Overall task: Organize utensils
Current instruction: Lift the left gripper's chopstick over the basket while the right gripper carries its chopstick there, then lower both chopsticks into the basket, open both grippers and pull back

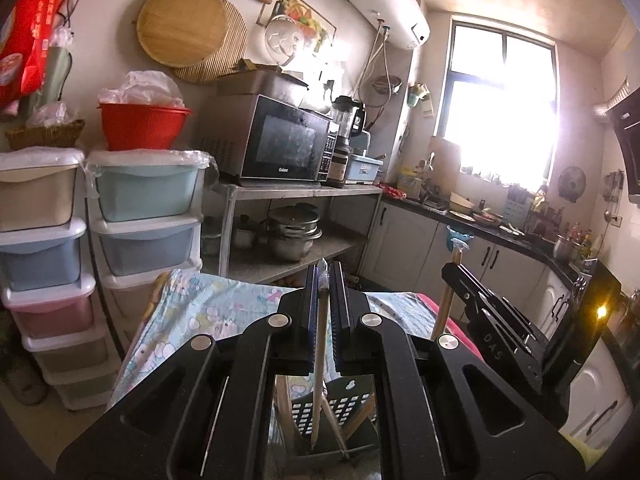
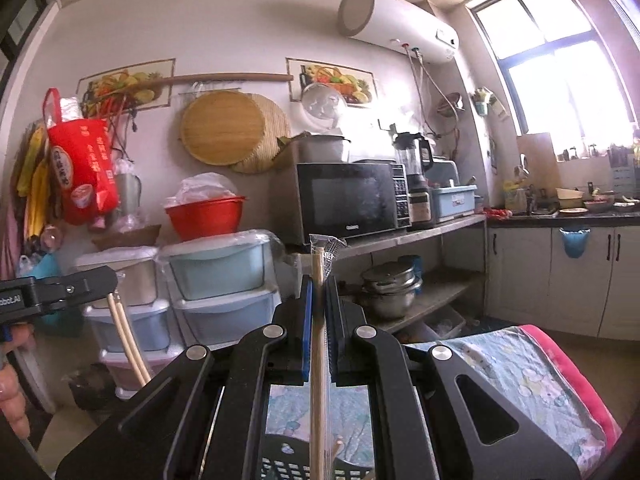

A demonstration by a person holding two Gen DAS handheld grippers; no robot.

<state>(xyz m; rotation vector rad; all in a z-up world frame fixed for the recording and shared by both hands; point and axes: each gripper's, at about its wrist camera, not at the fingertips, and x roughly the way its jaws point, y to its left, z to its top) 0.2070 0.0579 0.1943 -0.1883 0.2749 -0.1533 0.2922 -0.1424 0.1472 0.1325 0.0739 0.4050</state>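
Behind, a microwave sits on a metal shelf beside stacked plastic drawers, and a patterned cloth covers the surface below both grippers. Lower down stands a black perforated basket. The left gripper has its jaws clamped on wrapped chopsticks pointing down into that basket, while the right gripper pinches another wrapped pair upright over it.

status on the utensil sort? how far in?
Midway, it seems. Done: at least one stick already stands in the black slotted basket. In hand: the left gripper is shut on a chopstick pair; the right gripper is shut on wrapped chopsticks, both above the basket. Left: lowering both in.
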